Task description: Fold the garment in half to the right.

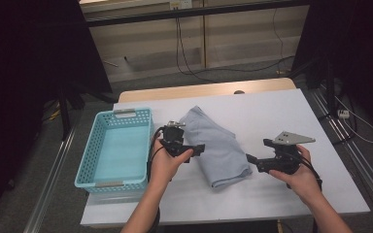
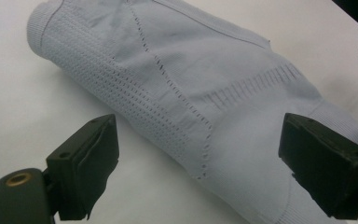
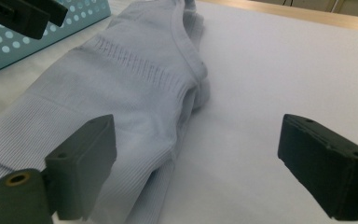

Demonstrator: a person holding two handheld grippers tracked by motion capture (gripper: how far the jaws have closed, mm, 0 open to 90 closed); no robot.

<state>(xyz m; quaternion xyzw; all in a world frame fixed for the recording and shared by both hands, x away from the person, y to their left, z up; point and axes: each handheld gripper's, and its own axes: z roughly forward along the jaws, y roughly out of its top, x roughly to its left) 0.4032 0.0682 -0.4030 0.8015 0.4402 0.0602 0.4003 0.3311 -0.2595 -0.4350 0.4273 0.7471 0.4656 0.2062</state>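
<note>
Both claws stand released, jaws wide with nothing pinched. The left claw (image 1: 200,148) hovers at one flank of the folded garment (image 1: 217,147), the right claw (image 1: 250,160) just beside the other. The garment is pale grey-blue knit (ribbed bands, rows of eyelets), a long bundle lying mid-bench (image 1: 281,111), its axis running diagonally from the far side toward the person. A perforated turquoise basket (image 1: 93,145) sits left.

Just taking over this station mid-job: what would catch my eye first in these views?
The folded pale blue garment lies mid-table on the white table cover, flanked by the left gripper and right gripper, both open and gripping nothing. Left of it stands a turquoise perforated basket, with nothing inside.
</note>
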